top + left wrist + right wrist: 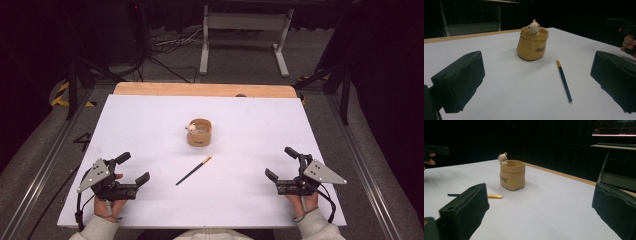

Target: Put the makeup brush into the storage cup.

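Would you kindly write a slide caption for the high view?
Open left gripper and right gripper rest apart on the white table, flanking a pen and a tan pot.

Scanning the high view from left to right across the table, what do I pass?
left gripper, jaws open and empty → pen lying flat, tan tip toward the far right → tan pouch-shaped holder standing just beyond the pen's tip → right gripper, jaws open and empty. All over the white table.
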A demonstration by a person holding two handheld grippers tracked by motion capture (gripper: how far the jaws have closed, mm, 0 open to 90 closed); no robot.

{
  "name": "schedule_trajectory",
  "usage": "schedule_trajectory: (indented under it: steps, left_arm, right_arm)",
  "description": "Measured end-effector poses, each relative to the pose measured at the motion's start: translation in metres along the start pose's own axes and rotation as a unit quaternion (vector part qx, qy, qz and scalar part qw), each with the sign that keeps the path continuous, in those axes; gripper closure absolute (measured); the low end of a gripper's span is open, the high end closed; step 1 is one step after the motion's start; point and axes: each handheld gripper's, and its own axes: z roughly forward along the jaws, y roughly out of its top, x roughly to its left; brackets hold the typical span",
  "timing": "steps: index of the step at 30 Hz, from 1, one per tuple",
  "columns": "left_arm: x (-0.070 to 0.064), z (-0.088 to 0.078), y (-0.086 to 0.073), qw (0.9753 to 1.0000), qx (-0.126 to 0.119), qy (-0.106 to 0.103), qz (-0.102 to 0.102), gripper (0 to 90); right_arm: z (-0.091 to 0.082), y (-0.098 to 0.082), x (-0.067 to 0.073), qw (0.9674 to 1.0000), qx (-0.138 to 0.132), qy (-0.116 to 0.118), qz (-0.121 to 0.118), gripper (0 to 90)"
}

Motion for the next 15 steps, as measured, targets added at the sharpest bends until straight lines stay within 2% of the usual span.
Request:
schedule_trajectory:
  steps: [7, 10, 15]
  left_arm:
    - [-0.001, 0.001, 0.003, 1.0000, 0.004, 0.000, 0.002, 0.1]
    - [-0.001, 0.004, 0.007, 0.9999, 0.003, -0.007, -0.007, 0.1]
    - [-0.003, 0.009, 0.014, 0.9999, -0.001, -0.015, -0.002, 0.0]
  right_arm:
    - [0.000, 0.000, 0.000, 1.0000, 0.001, 0.002, -0.001, 0.9]
    - [0.000, 0.000, 0.000, 1.0000, 0.000, 0.005, 0.004, 0.5]
    - [-0.001, 0.000, -0.001, 1.0000, 0.000, 0.003, 0.004, 0.5]
